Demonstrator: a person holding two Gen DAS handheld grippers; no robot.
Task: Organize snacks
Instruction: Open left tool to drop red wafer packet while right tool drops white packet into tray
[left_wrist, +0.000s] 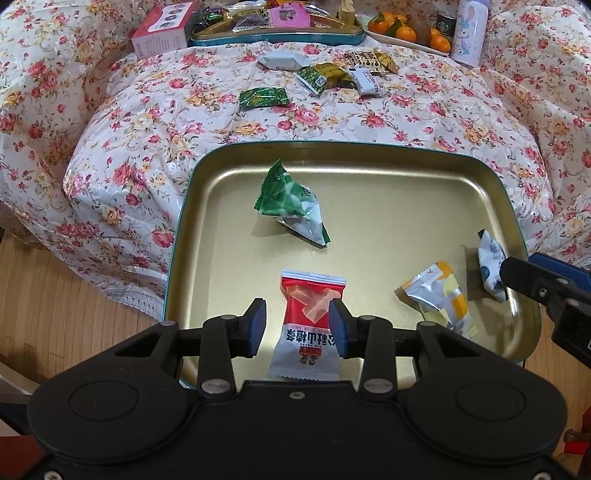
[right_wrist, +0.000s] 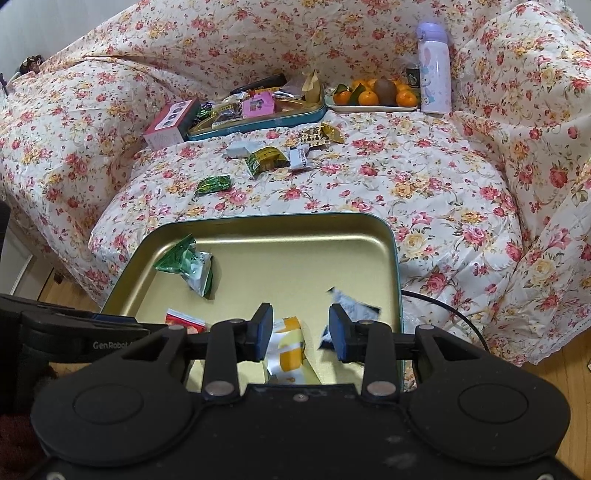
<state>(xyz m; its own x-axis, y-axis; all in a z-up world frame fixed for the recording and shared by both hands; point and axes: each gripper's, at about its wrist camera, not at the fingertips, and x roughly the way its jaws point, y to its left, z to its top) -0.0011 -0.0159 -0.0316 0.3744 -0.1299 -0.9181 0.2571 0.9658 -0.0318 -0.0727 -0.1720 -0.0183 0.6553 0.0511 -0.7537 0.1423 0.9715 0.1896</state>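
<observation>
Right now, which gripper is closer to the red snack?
Left. The left gripper sits right over the red snack, one pad on each side. The right gripper is off beside it, over the yellow snack.

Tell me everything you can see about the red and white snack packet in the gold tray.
The red and white snack packet is a glossy plastic pillow pack with crimped, serrated ends. Its far half is red with a clear window showing orange-pink pieces; its near half is white with red Chinese characters, upside down in the left wrist view. It lies flat on the floor of the gold tray near the front rim, apart from the other packets, lengthwise between the blue pads of the left tongs, which do not press it.
</observation>
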